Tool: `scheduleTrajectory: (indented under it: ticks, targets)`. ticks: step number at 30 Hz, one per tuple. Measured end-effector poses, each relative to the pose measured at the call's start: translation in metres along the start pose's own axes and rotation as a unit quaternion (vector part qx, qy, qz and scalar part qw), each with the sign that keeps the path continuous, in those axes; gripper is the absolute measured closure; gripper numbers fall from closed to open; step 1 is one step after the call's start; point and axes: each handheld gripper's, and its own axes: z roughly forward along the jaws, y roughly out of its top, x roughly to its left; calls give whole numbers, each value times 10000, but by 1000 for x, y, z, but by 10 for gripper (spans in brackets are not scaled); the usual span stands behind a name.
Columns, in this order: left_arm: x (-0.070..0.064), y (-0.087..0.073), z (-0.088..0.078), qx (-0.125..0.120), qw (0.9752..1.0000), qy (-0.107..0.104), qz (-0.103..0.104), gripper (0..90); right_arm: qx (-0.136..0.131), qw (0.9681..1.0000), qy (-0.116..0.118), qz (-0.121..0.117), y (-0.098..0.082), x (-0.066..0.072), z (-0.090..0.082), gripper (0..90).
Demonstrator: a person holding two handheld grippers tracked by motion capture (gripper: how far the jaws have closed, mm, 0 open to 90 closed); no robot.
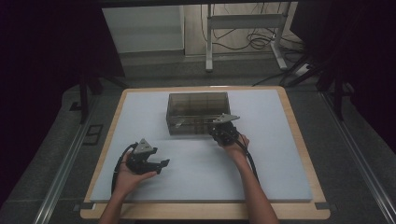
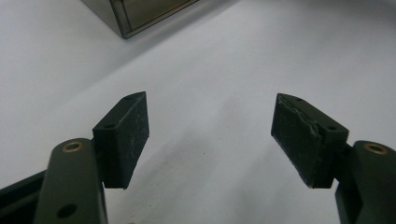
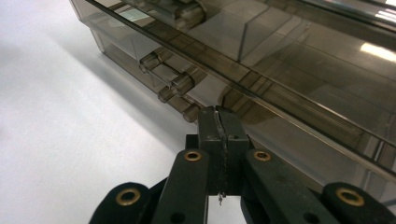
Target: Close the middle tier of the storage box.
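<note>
Smoky clear plastic box point(image 1: 199, 113) sits on the white bench point(image 1: 280, 154), just toward twelve o'clock of centre. Right claw point(image 3: 219, 122): jaws pressed together, nothing between them, tips at the box's near wall by its latch point(image 3: 173, 84); contact unclear. Left claw point(image 2: 210, 135): jaws wide apart, empty, over bare bench at about seven o'clock, well apart from the box.

Wood table point(image 1: 299, 140) w/ white mat point(image 1: 280, 154); smoked box point(image 1: 198, 105) on it.

Left tongs point(image 2: 210, 135) wide apart over white table point(image 2: 224, 70), smoky box corner point(image 2: 135, 14) beyond.
</note>
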Motion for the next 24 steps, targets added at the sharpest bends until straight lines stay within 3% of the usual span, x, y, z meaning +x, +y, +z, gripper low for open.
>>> scheduleTrajectory:
  ticks: [24]
  targets:
    - [0,0,1,44,10000,7,21,281,-103,9999,-53,57,1,1,-2,879]
